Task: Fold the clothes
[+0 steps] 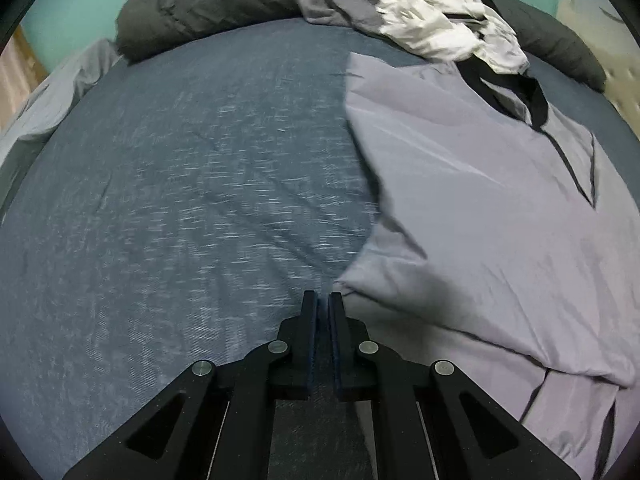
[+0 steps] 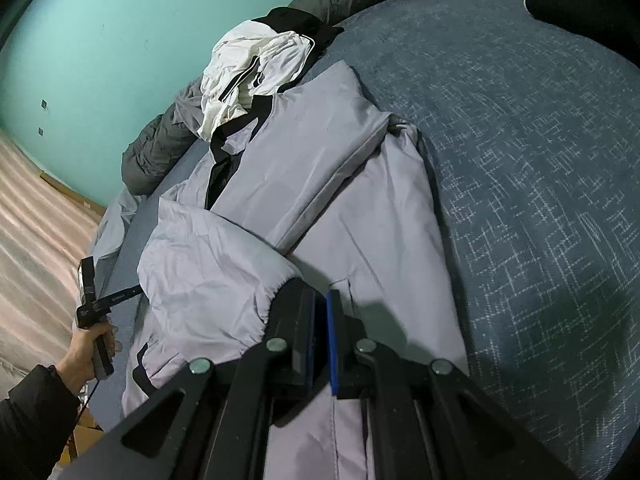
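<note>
On a blue bed (image 2: 540, 160), the right gripper (image 2: 320, 300) pinches the grey jacket (image 2: 312, 168) by its elastic cuff, the left gripper (image 1: 323, 300) pressed together empty; folding the sleeve neatly likely demands a taut carry across.

The left gripper (image 1: 323, 300) is seen closed, nothing between its jaws, above the blue bedsheet (image 1: 180, 184). A lilac jacket (image 1: 480, 208) is spread just beside it; crumpled clothes (image 1: 408, 12) and a dark duvet (image 1: 200, 4) are heaped beyond.

a home bedroom: blue-sheeted bed (image 1: 180, 180), dark duvet (image 1: 192, 8), teal wall (image 2: 100, 60).
</note>
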`<control>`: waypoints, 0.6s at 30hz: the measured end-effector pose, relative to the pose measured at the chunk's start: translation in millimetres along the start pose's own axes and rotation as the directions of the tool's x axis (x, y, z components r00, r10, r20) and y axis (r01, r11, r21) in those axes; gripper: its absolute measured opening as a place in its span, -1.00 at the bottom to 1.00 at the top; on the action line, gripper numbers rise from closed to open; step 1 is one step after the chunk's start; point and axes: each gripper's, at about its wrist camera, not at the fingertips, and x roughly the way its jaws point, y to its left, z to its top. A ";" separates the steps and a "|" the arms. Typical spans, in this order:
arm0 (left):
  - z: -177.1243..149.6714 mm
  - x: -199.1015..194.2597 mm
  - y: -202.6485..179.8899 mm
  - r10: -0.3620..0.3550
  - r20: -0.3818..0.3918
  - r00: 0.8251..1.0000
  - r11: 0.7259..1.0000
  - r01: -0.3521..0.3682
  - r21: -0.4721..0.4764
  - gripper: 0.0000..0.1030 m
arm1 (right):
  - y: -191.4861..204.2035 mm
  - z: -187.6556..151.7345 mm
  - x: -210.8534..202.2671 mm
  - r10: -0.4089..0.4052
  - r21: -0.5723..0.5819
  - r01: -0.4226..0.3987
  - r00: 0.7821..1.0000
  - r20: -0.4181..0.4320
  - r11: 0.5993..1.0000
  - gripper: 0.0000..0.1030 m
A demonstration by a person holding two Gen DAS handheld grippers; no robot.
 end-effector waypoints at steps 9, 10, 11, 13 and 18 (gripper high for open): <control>12.2 -28.2 -5.9 -0.039 0.036 0.999 0.999 0.039 0.007 -0.87 | 9.2 1.7 0.3 -0.040 -0.057 0.036 0.997 -0.071 0.998 -0.90; 13.5 -28.9 -9.4 -0.044 0.036 0.998 0.999 0.043 0.011 -0.87 | 10.5 1.3 -0.9 -0.048 -0.069 0.043 0.996 -0.075 0.997 -0.90; 14.9 -29.6 -13.0 -0.048 0.036 0.998 0.999 0.048 0.015 -0.85 | 10.8 0.8 -1.1 -0.050 -0.075 0.044 0.995 -0.086 0.996 -0.90; 14.6 -34.8 -16.9 -0.057 0.039 0.998 0.998 0.056 0.013 -0.82 | 10.2 -0.4 0.0 -0.046 -0.085 0.036 0.992 -0.114 0.996 -0.90; 33.2 -28.2 -19.3 -0.064 0.046 0.997 0.998 0.064 -0.001 -0.58 | 8.9 4.3 -7.4 -0.027 -0.069 0.020 0.996 -0.090 0.997 -0.84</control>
